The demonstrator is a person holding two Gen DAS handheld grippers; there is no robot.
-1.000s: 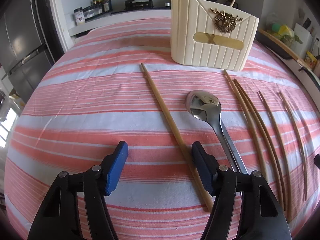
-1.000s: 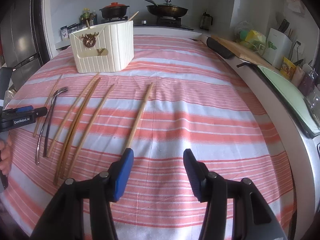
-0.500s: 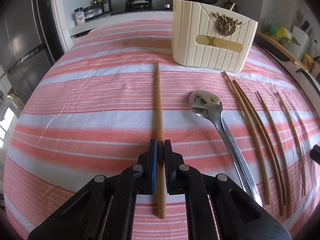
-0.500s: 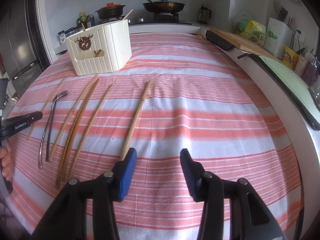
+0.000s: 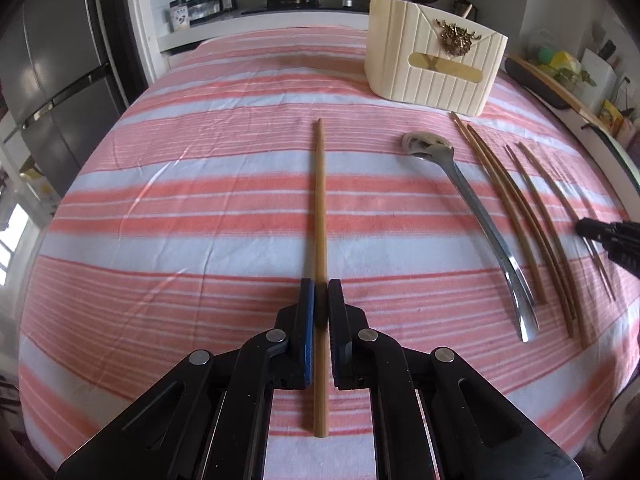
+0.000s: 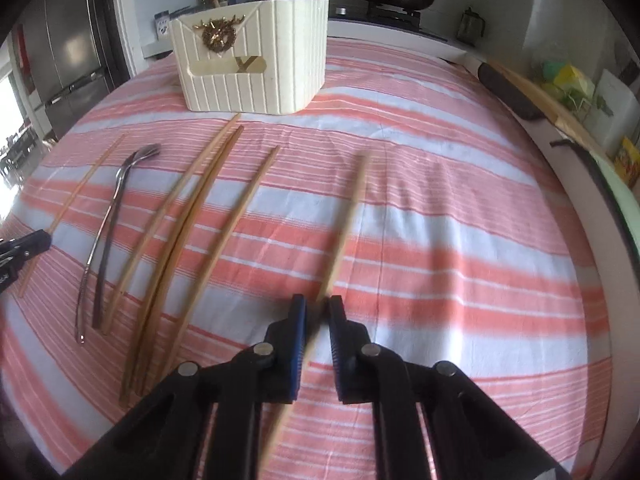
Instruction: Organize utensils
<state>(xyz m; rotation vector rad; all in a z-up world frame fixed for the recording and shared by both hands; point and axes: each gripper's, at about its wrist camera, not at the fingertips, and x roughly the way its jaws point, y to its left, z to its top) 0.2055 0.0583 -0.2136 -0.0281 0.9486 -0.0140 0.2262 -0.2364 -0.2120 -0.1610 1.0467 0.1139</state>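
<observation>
The left tongs are closed on a long pale wooden chopstick, gripped partway along its near half, so the stick runs straight out between the fingers, tip pointing far. That hold looks chosen so it can be tipped end-first into the cream ribbed utensil holder with a gold ornament, standing at the far right of the bench under a pink-and-white striped cloth.

The right tongs pinch another wooden chopstick, which slants far and slightly right and is blurred, so I judge it is on the move. To its left lie three more bamboo chopsticks and a steel spoon, roughly parallel in a row just near the holder, handy for single pick-ups.
</observation>
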